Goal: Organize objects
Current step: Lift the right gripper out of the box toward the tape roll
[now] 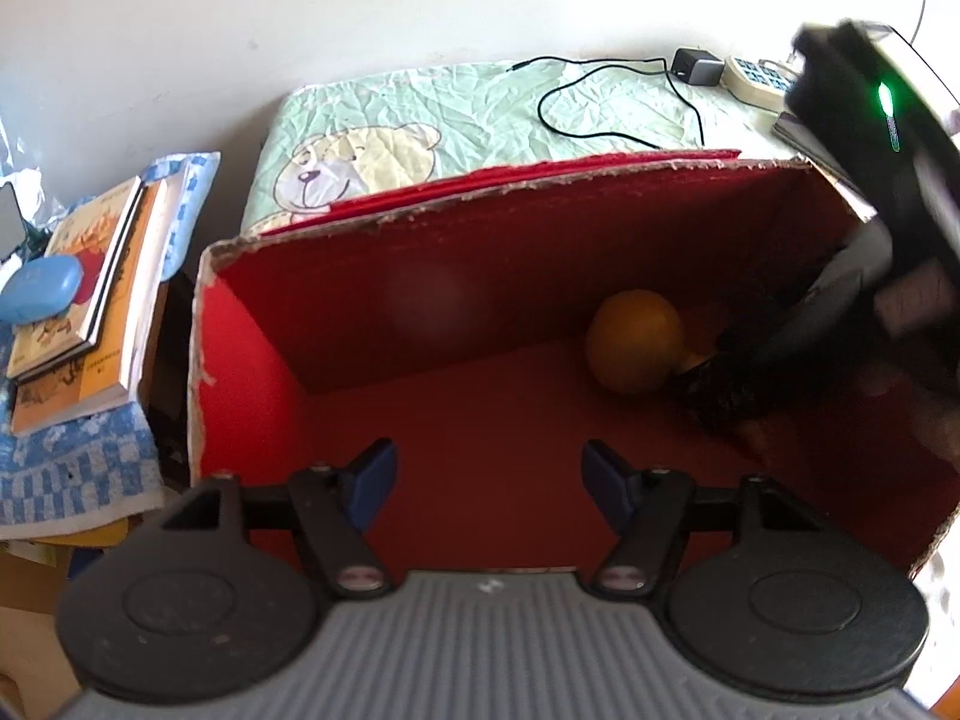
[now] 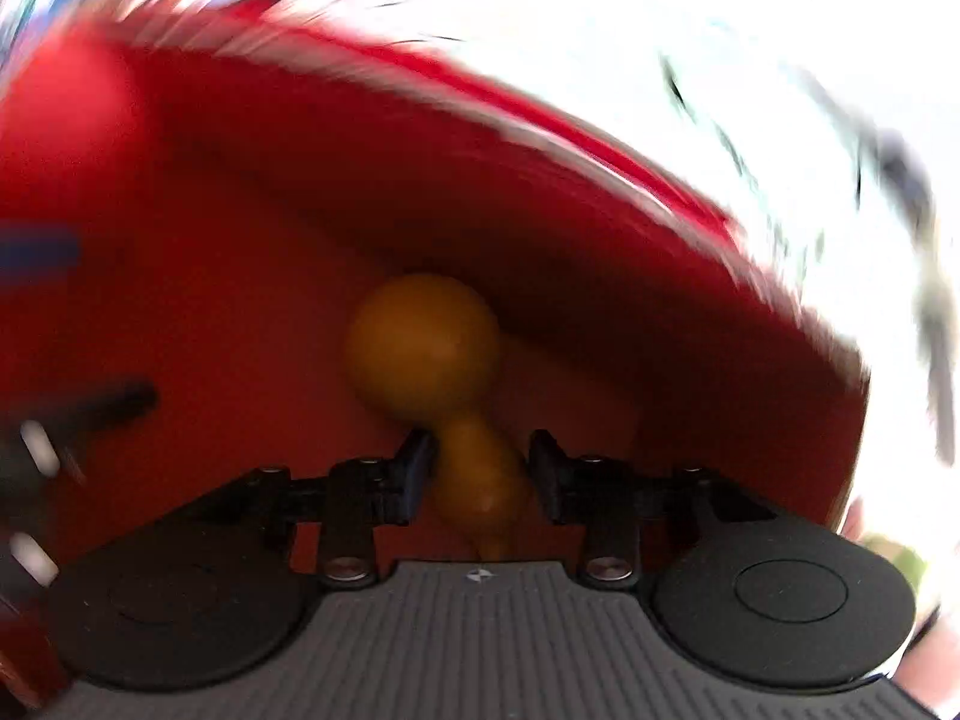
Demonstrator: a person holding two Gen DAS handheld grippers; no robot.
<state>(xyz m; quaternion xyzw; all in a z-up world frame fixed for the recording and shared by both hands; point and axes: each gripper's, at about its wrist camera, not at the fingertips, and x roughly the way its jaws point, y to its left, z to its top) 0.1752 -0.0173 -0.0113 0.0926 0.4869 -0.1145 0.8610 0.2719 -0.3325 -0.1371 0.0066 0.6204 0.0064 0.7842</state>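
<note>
A: What is the left hand-held gripper (image 1: pixel 489 483) doing?

B: Its jaws stand spread with nothing between them. It points steeply down over the near edge of the red box (image 1: pixel 540 252), above the bare red floor.

A: And the right hand-held gripper (image 2: pixel 480 474)?

B: It reaches down into the same box. From the left wrist view it comes in at about three o'clock, a dark, blurred body with a green light on it. Between its fingers sits a small orange fruit (image 2: pixel 480 480). The left pad looks to be against the fruit and the right pad seems a little apart from it, though the blur keeps me from being sure. So the jaws are part open around it rather than plainly pinching.

A: Anything else in the box?

B: A larger orange fruit (image 1: pixel 636 339) lies on the floor against the far wall, at twelve o'clock from the small one and touching it, or nearly.

A: Outside the box?

B: At nine o'clock, a stack of books (image 1: pixel 84 300) on a blue checked cloth (image 1: pixel 72 468). At twelve o'clock, a bear-print quilt (image 1: pixel 420 120) with a black cable (image 1: pixel 600 90).
</note>
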